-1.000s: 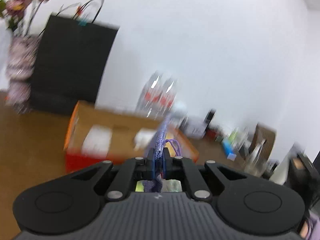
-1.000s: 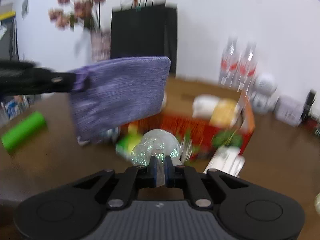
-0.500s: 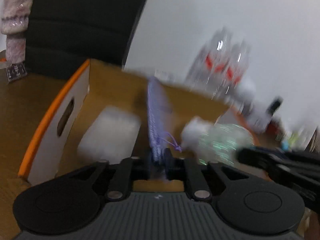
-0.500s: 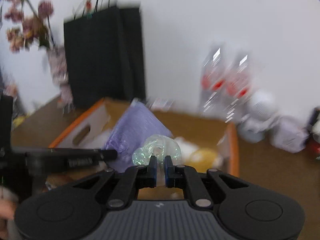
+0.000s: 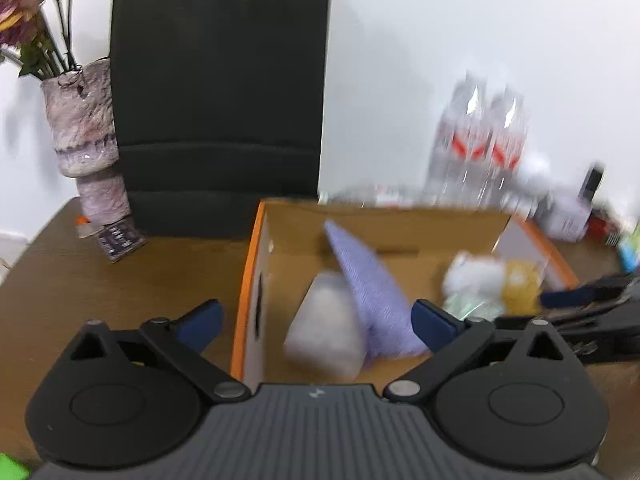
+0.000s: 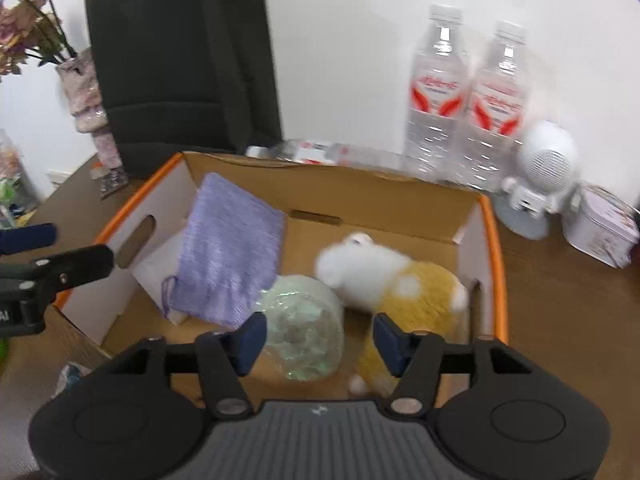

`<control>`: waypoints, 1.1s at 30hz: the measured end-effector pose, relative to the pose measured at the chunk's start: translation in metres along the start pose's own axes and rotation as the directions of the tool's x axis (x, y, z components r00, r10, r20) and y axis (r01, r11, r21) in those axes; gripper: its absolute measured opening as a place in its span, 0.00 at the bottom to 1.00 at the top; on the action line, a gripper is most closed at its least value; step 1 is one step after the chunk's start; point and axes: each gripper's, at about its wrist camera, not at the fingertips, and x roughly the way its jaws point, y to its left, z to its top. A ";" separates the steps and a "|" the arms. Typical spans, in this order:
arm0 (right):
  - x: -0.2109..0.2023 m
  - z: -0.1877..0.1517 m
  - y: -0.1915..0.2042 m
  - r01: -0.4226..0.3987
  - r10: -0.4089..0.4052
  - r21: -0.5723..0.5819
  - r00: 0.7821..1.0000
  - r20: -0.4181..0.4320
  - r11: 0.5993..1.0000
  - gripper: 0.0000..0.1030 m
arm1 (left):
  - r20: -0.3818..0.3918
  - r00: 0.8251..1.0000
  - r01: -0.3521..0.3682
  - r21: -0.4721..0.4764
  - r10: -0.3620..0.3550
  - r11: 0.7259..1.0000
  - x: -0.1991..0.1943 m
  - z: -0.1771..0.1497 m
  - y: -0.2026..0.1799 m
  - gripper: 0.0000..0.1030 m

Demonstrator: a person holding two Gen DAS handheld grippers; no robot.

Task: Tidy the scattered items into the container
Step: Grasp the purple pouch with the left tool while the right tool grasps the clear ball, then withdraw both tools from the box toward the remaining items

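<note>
An open cardboard box with an orange rim (image 6: 494,240) (image 5: 250,256) stands on the brown table. Inside lie a purple knitted pouch (image 6: 232,252) (image 5: 372,292) leaning on a white packet (image 5: 324,332), a clear iridescent plastic bundle (image 6: 304,328), and a white and yellow plush toy (image 6: 400,280) (image 5: 492,280). My left gripper (image 5: 316,320) is open and empty over the box's left end. My right gripper (image 6: 320,338) is open and empty just above the bundle. Each gripper shows at the edge of the other's view.
A black paper bag (image 6: 180,68) and a vase with dried flowers (image 5: 84,128) stand behind the box. Two water bottles (image 6: 468,100), a small white fan (image 6: 540,172) and a tin (image 6: 604,224) stand to the right. A green object (image 5: 10,468) lies at bottom left.
Both grippers moved over the box and opened. The purple pouch left my left gripper and the plastic bundle left my right gripper; both now lie in the box.
</note>
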 end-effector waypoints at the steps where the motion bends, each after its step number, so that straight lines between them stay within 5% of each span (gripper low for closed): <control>1: -0.002 -0.004 -0.001 0.016 -0.016 0.010 1.000 -0.013 1.000 0.60 | -0.024 1.000 -0.017 0.019 0.018 1.000 0.000 -0.004 -0.002 1.00; 6: -0.037 -0.030 -0.012 -0.004 0.001 0.118 1.000 0.021 0.993 0.66 | -0.025 0.999 -0.028 0.047 0.029 0.999 -0.032 -0.029 -0.011 1.00; 14: -0.121 -0.125 0.011 -0.042 0.007 0.116 0.959 0.285 0.992 0.88 | 0.089 0.996 0.015 0.087 -0.023 0.996 -0.090 -0.116 -0.026 1.00; 20: -0.110 -0.187 0.037 0.067 -0.088 0.089 0.963 0.255 0.994 0.88 | 0.092 0.996 0.005 0.085 -0.012 0.996 -0.109 -0.159 -0.030 1.00; 25: -0.109 -0.222 0.054 -0.009 -0.010 0.067 0.959 0.283 0.998 0.88 | 0.113 0.993 0.035 0.004 -0.035 0.999 -0.114 -0.182 -0.015 1.00; 33: -0.096 -0.239 0.067 0.012 -0.025 0.051 0.967 0.253 0.999 0.89 | 0.058 0.996 0.068 -0.035 -0.066 0.997 -0.099 -0.205 -0.005 1.00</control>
